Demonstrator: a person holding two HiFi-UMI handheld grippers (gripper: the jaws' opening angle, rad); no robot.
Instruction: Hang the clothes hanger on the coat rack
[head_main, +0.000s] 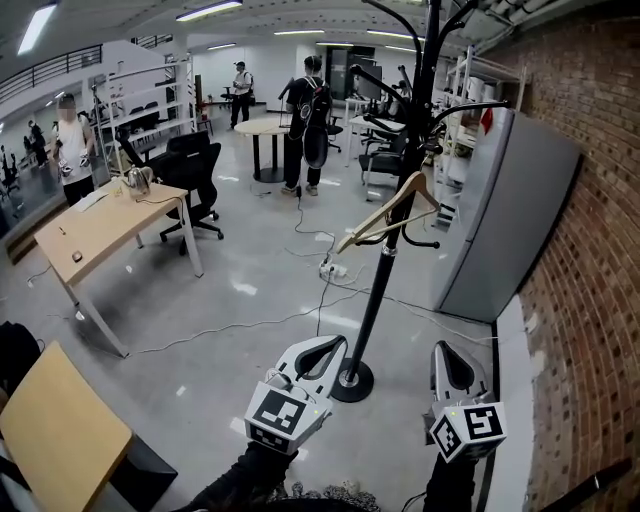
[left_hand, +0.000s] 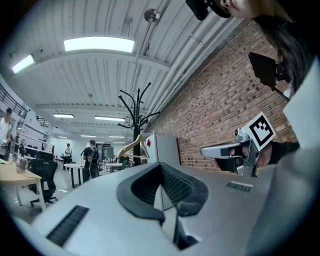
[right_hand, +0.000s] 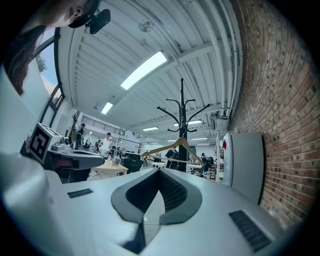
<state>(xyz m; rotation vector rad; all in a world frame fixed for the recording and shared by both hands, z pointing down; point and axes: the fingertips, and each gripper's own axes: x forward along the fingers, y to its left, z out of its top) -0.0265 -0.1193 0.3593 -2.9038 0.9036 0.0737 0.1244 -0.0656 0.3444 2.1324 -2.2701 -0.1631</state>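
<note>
A wooden clothes hanger hangs tilted on a low hook of the black coat rack, whose round base stands on the floor just ahead of me. The hanger shows far off in the left gripper view, and the hanger also shows beyond the jaws in the right gripper view. My left gripper is held low, left of the base, shut with nothing in it. To the base's right my right gripper is also shut and empty. Both point level toward the rack.
A tall grey cabinet stands against the brick wall right of the rack. Cables run over the floor. Wooden desks and office chairs are at the left. A person stands behind.
</note>
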